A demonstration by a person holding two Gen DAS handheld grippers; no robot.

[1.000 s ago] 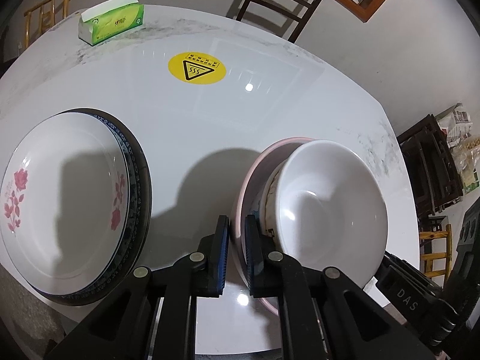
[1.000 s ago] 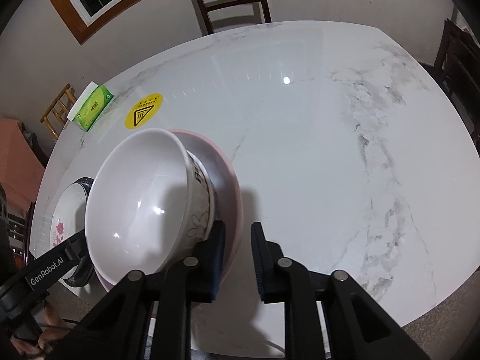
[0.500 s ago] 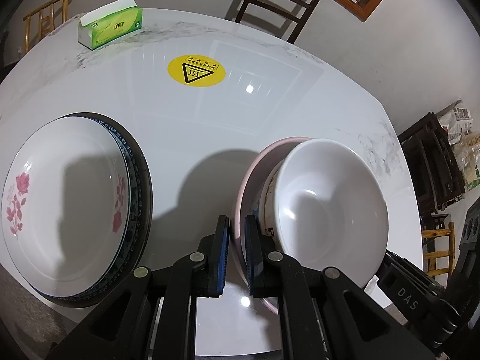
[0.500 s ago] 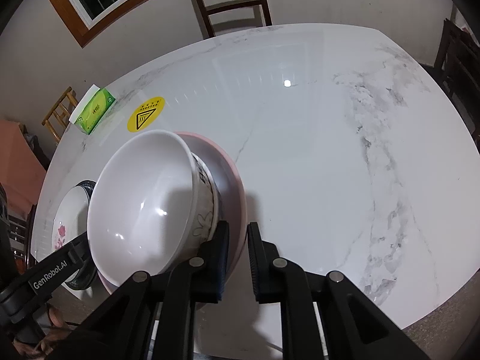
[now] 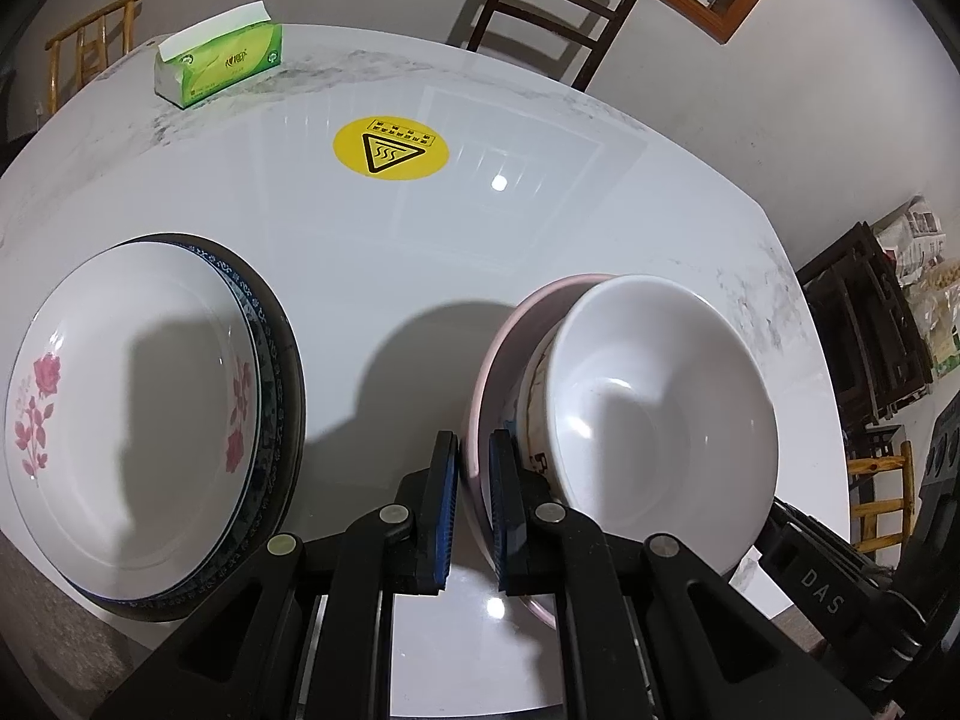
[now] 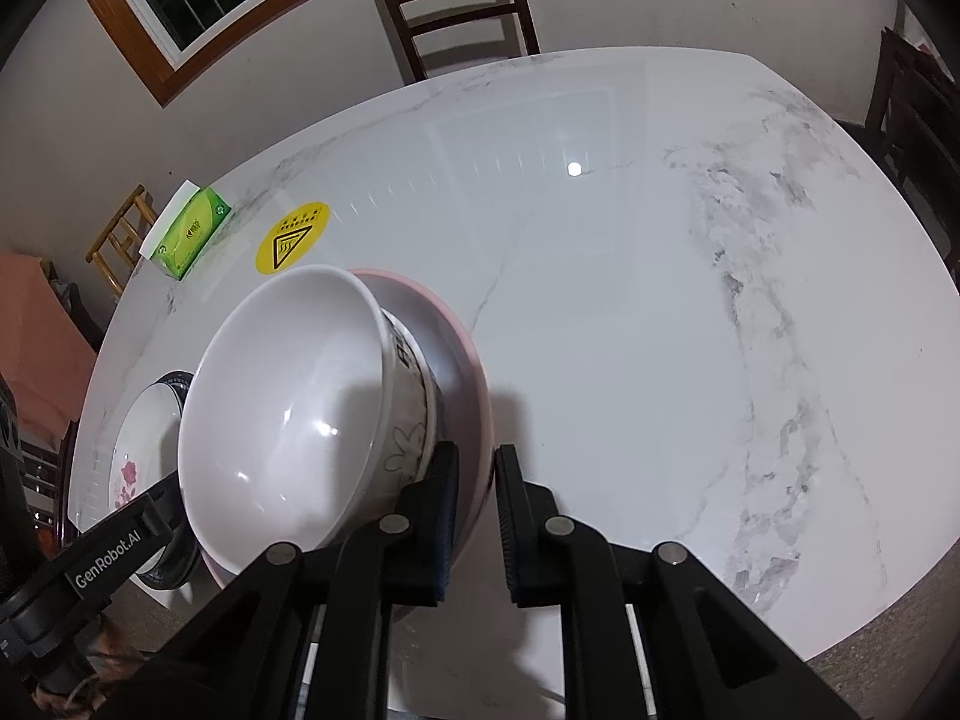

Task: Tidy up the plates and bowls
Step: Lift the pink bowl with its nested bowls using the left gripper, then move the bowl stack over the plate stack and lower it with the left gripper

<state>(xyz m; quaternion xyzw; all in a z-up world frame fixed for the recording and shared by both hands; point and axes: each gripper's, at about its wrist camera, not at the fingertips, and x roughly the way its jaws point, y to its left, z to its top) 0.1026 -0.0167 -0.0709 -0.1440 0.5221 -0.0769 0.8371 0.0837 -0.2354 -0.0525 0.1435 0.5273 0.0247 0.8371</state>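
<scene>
Overhead lamp, moderately bright. Point glare on glossy bench (image 5: 498, 183) (image 6: 574, 168). Hard dark shadows beside white bowl (image 5: 654, 420). Sharp focus; strong fisheye bending, black vignette corners.

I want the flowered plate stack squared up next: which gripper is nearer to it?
Left. The left gripper grips the pink plate beside the flowered plate; the right gripper holds its far rim.

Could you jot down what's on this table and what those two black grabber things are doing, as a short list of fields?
Table: white marble table
Left side: flowered plate on dark-rimmed plate
Middle: white bowl in pink plate
Left gripper: shut on pink plate's rim
Right gripper: shut on the opposite rim
Far edge: green tissue box, yellow sticker
</scene>
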